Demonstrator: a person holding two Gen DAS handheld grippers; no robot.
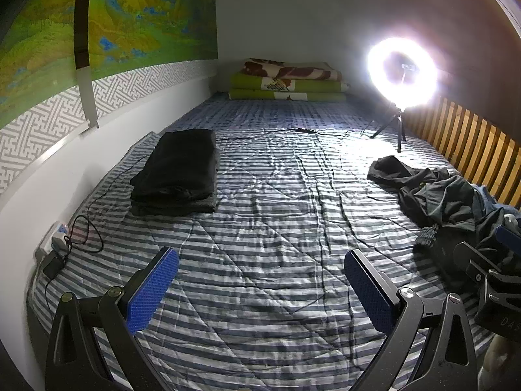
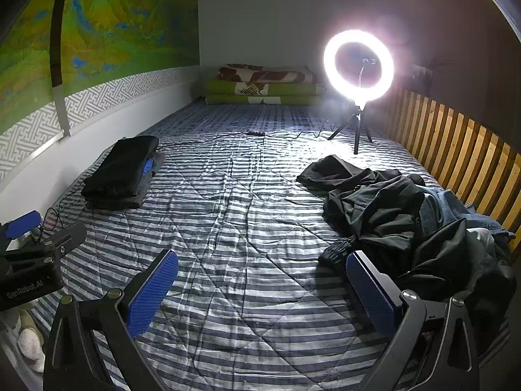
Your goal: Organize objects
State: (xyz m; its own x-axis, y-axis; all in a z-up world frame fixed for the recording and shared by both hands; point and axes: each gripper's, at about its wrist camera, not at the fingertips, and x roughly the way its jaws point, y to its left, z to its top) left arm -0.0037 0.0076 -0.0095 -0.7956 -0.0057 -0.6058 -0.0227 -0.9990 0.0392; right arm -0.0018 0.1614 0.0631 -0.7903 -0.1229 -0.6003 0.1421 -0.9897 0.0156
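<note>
On the striped quilt (image 2: 247,228), my work looks partly done: a folded stack (image 2: 120,172) of dark, flat, squared cloth with a blue piece tucked in sits at middle left of the right wrist view, by the wall. The unsorted pile (image 2: 407,221) of limp, crumpled black and denim clothes fills the lower right, beside the wooden slats (image 2: 456,150). I hold my left gripper (image 1: 260,288) and right gripper (image 2: 260,288) with jaws spread wide, nothing between their ribbed blue pads. A ring light (image 2: 358,65) glares at upper right.
</note>
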